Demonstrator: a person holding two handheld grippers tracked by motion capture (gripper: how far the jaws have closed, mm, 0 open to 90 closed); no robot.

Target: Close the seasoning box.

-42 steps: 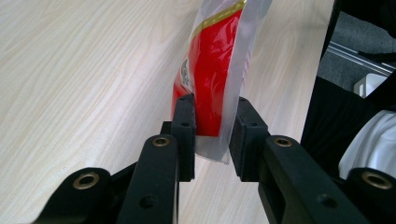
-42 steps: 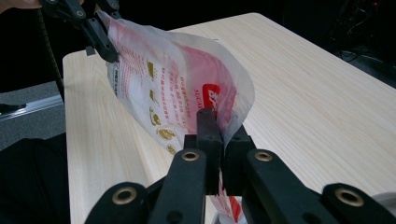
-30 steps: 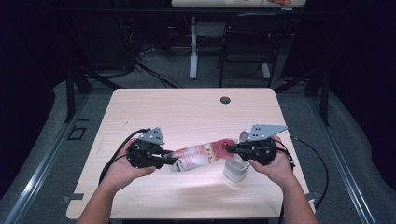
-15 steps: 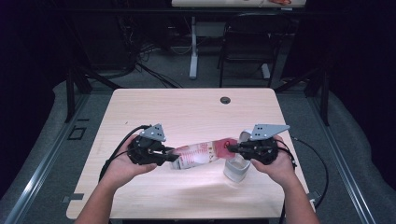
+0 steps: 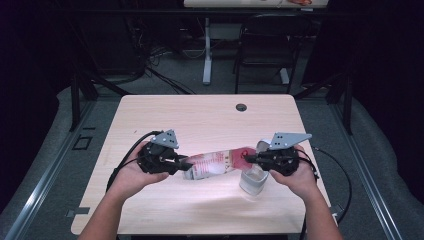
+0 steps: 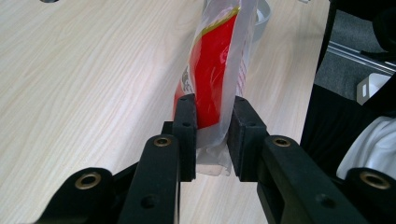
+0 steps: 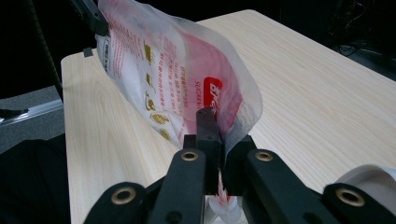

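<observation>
The bag point(image 7: 177, 79) is thin glossy plastic film, part clear, part printed red. The table point(image 5: 210, 125) has a pale matt wood-grain top. The cup point(image 5: 252, 181) at the bag's 4 o'clock looks like translucent plastic.

— What are you working on there?
— You've got a light wooden table point(image 5: 210, 125) with a small dark round grommet point(image 5: 241, 107) near its far edge.

— And around you?
— Grey floor point(image 5: 60, 150), dark surroundings. Behind your table stands a white table leg point(image 5: 207, 52), with a dark chair point(image 5: 260, 50) beside it and cables point(image 5: 160, 65) strewn over the floor.
</observation>
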